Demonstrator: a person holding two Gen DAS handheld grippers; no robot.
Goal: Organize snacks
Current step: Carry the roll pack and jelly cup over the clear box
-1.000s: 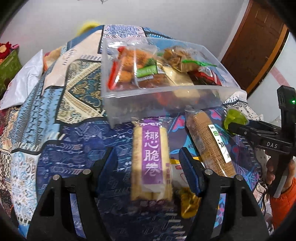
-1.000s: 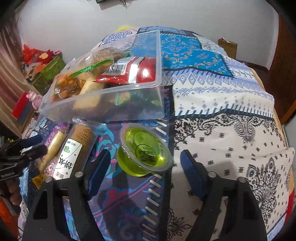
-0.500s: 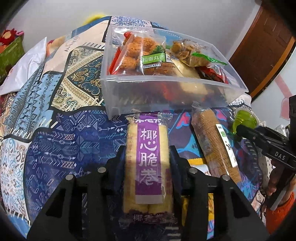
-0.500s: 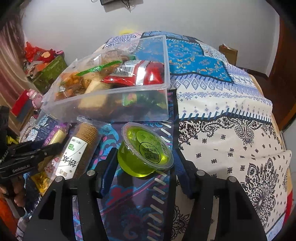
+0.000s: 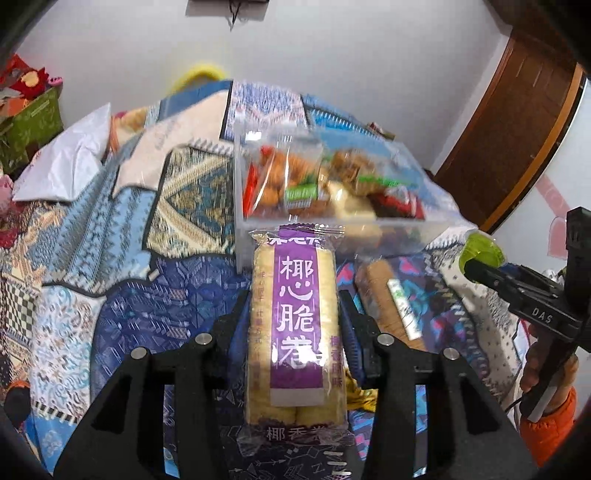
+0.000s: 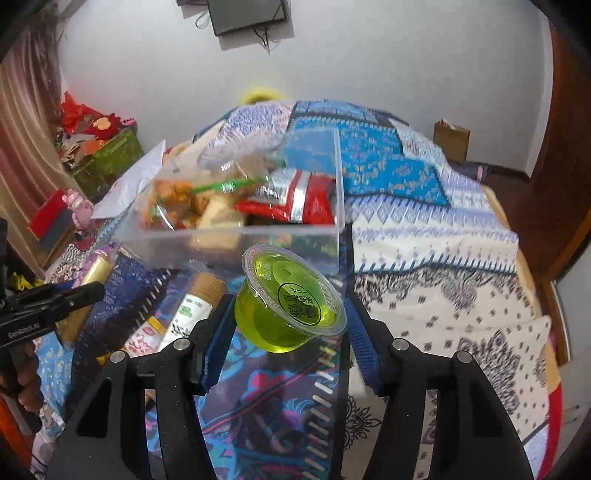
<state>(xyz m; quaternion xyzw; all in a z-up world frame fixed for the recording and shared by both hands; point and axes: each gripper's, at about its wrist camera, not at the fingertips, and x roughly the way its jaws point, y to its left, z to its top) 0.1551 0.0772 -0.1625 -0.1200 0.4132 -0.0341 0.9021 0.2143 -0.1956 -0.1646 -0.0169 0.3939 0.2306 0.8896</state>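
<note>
Both hands loaded, bin part-filled, strays left on the bed

Left wrist view: left gripper [image 5: 295, 325] jaws pinch the purple-label roll pack [image 5: 297, 332], the clear bin [image 5: 332, 206] of packets just beyond them. Right wrist view: right gripper [image 6: 291, 321] jaws clamp the green jelly cup [image 6: 290, 302]; a wafer tube [image 6: 195, 302] lies left of them, unsorted.

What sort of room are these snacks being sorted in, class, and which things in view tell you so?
Most likely a bedroom: a patterned quilt covers a bed, a wooden door stands by the wall, and a screen hangs above.
</note>
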